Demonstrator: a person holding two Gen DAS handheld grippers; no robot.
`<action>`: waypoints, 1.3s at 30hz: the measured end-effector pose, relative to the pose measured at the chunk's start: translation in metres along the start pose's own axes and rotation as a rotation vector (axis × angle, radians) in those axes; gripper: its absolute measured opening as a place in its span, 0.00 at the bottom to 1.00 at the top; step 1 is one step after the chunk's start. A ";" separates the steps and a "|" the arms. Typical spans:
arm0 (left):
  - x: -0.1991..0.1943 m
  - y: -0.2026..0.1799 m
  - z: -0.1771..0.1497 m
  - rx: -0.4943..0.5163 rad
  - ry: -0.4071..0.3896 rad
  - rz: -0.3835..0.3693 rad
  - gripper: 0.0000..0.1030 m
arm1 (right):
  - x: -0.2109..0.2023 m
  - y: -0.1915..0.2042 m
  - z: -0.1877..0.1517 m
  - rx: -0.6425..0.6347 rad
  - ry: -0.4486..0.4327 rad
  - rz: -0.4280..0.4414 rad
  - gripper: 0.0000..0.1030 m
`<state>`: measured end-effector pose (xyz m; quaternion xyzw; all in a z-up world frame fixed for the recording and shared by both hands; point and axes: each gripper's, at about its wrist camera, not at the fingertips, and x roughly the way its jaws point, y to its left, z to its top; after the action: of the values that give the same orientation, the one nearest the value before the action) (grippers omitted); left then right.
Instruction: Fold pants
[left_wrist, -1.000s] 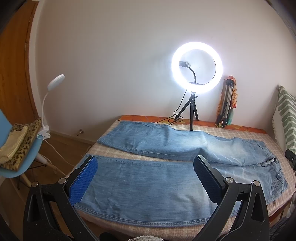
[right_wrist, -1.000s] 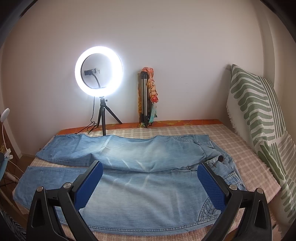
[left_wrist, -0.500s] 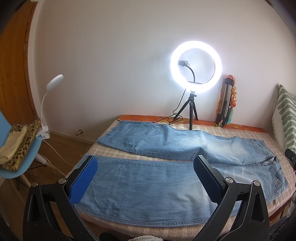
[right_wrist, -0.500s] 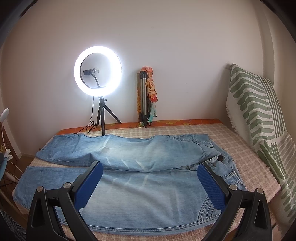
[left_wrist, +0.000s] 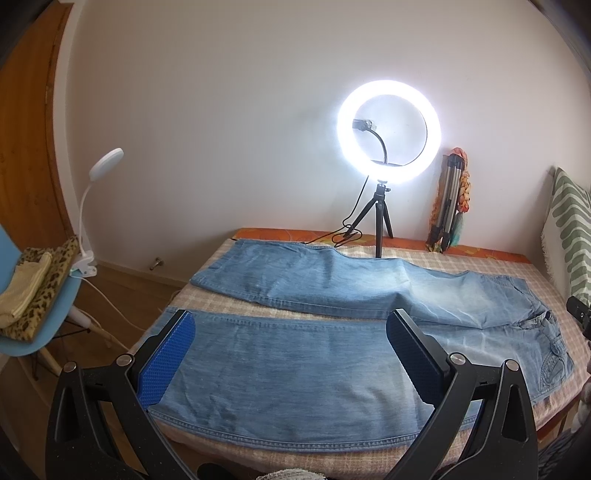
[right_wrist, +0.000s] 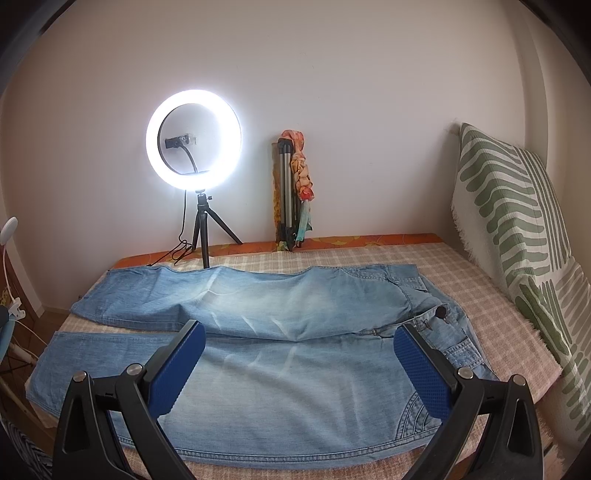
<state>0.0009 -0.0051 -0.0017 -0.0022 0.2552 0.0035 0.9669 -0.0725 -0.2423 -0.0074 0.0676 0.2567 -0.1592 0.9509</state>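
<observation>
Your pants (left_wrist: 332, 354) lie spread flat across the middle and lower part of both frames, on the checked cover of the bed (right_wrist: 461, 280). The two legs are splayed apart: the far leg (left_wrist: 306, 277) runs toward the left edge below the ring light, the near leg (left_wrist: 280, 376) crosses the lower centre, and a strip of cover shows between them on the left. The waistband with its dark button (right_wrist: 440, 312) sits at the right of the right wrist frame.

By the look of it, you have not started folding. No layer is doubled over, so every fold is left: most likely bringing one leg over the other, then folding the length down.

Your left gripper (left_wrist: 291, 362) hangs above the near leg with its fingers (left_wrist: 168, 363) spread wide and nothing between them. Your right gripper (right_wrist: 299, 369) hovers over the seat and thigh area, equally wide and empty. Neither seems to touch the denim.

Farther out, a ring light (left_wrist: 388, 132) on a small tripod stands on the bed at the wall, with a folded tripod (right_wrist: 286, 195) leaning beside it. A green-striped pillow (right_wrist: 517, 229) fills the right edge of the right wrist frame. At the left of the left wrist frame, a blue chair (left_wrist: 48, 321) holds folded cloth and a clip lamp (left_wrist: 101, 166).
</observation>
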 end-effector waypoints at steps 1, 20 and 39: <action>0.000 0.000 0.000 0.001 0.000 0.000 1.00 | 0.001 -0.001 -0.001 0.003 0.002 -0.001 1.00; 0.010 -0.001 0.000 0.000 0.023 -0.005 1.00 | 0.012 -0.001 -0.002 0.006 0.020 -0.005 1.00; 0.055 0.007 0.011 0.050 0.112 -0.048 1.00 | 0.059 0.009 0.017 -0.049 0.058 0.048 0.99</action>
<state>0.0546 0.0025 -0.0194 0.0154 0.3086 -0.0262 0.9507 -0.0131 -0.2535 -0.0229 0.0551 0.2863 -0.1282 0.9479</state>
